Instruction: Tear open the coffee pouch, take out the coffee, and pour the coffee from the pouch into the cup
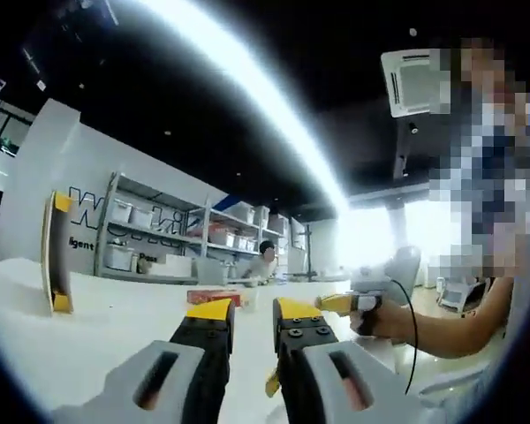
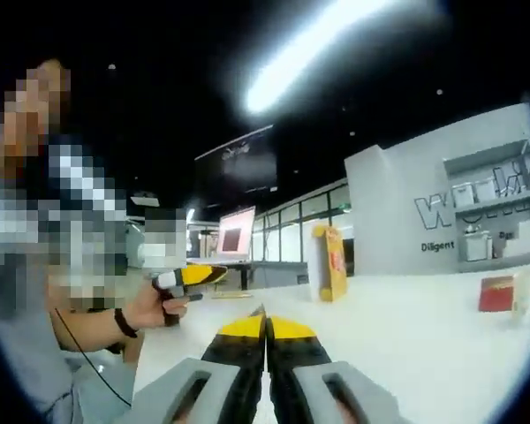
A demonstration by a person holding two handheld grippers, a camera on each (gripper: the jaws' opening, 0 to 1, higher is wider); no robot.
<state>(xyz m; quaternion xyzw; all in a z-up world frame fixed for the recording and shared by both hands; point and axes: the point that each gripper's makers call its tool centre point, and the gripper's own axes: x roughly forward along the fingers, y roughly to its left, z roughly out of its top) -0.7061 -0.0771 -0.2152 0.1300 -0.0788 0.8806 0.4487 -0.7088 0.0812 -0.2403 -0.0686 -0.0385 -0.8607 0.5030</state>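
My left gripper (image 1: 253, 311) stands open above the white table (image 1: 115, 340), with nothing between its yellow-tipped jaws. Behind it a small red box (image 1: 214, 297) lies on the table, a white thing (image 1: 247, 299) beside it. The right gripper (image 1: 334, 303) comes in from the right, held by a hand (image 1: 384, 316), its tips together. In the right gripper view my right gripper (image 2: 266, 327) is shut, and I see nothing in it. A yellow pouch (image 2: 332, 262) with a red label stands upright on the table (image 2: 406, 336). The red box (image 2: 496, 293) and a white piece (image 2: 523, 293) sit far right. The left gripper (image 2: 203, 275) shows at left.
A narrow upright thing with yellow ends (image 1: 57, 252) stands on the table at left. Shelves (image 1: 159, 234) with white boxes line the far wall, and a person (image 1: 265, 261) sits behind the table. A lit screen (image 2: 234, 234) stands far back. A cable (image 1: 412, 336) hangs from the hand.
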